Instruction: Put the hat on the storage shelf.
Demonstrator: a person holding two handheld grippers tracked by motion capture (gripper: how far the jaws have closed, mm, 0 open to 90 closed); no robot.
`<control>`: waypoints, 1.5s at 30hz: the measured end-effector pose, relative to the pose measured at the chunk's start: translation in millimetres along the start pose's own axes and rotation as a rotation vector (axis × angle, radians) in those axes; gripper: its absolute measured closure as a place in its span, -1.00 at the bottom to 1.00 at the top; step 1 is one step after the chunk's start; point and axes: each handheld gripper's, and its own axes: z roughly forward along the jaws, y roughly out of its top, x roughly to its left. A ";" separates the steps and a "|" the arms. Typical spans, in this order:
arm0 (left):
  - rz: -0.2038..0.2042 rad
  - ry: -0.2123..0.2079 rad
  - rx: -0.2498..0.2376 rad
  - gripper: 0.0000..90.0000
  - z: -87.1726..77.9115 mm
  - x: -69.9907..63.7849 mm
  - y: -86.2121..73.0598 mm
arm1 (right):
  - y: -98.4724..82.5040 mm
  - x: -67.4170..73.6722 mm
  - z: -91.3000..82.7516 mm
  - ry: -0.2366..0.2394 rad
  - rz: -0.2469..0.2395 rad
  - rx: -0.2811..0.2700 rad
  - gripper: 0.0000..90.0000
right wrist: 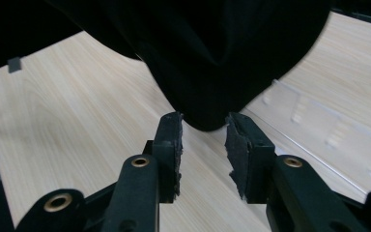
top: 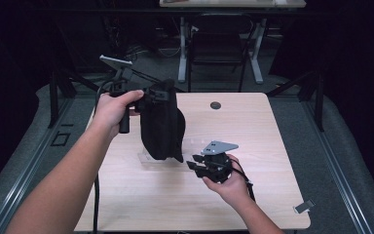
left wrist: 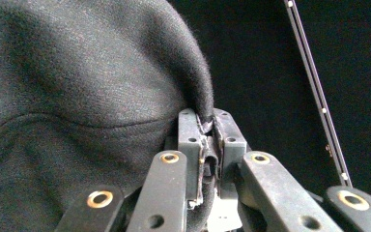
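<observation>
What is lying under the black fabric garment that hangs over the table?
Under the black fabric garment lies a clear flat plastic sheet on the light wooden table. The garment covers part of the sheet, so anything there stays hidden.

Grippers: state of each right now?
Left gripper: shut on the black cloth, holding it up above the table.
Right gripper: open, fingers either side of the cloth's low tip.

The table (top: 253,126) is being looked down on from high above. The black cloth (left wrist: 87,87) is being seen very close (almost touching) along each gripper's jaws.
</observation>
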 end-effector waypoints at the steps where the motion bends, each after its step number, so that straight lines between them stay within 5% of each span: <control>1: 0.000 0.000 0.000 0.87 0.3 0.0 0.1 | 1.8 2.4 2.0 0.009 0.000 -0.003 0.48; 14: 0.003 -0.004 0.002 0.87 3.9 -1.2 0.1 | 21.7 21.3 16.6 0.026 -0.071 0.011 0.57; 27: 0.006 -0.008 -0.003 0.85 5.3 -1.7 0.3 | 27.2 26.3 25.7 -0.030 -0.140 0.035 0.78; 45: 0.037 -0.032 -0.060 0.54 -7.4 -4.4 0.0 | 23.9 28.2 24.5 -0.047 -0.160 0.024 0.82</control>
